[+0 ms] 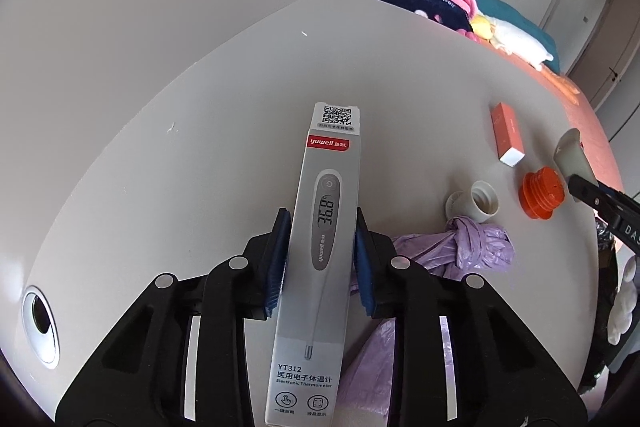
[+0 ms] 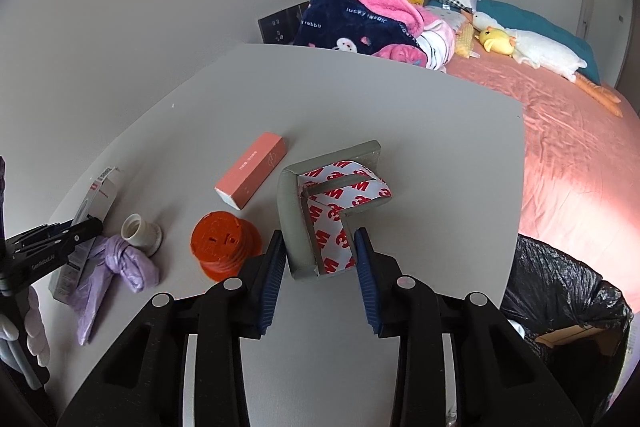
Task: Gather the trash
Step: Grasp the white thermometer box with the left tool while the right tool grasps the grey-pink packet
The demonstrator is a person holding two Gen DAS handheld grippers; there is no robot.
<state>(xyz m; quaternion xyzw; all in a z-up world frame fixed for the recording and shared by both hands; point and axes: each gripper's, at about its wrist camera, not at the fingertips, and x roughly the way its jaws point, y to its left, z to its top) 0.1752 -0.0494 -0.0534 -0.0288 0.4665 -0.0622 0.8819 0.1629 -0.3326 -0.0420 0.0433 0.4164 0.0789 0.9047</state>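
Observation:
A long grey thermometer box (image 1: 320, 247) lies lengthwise between the blue pads of my left gripper (image 1: 320, 215), which press its two sides; its lower end reaches over a purple plastic bag (image 1: 460, 247). In the right wrist view, my right gripper (image 2: 319, 235) is shut on a grey L-shaped corner guard (image 2: 294, 223) with red-printed tape backing, held a little above the white table (image 2: 420, 167). A pink box (image 2: 252, 181), an orange ribbed cap (image 2: 222, 245) and a white tube piece (image 2: 140, 229) lie on the table between the two grippers.
A bin lined with a black bag (image 2: 560, 291) stands past the table's right edge. Beyond it is a bed (image 2: 560, 147) with a pink sheet, blankets and soft toys. A round cable hole (image 1: 40, 323) sits in the table at the left. A gloved hand (image 2: 36, 327) shows at lower left.

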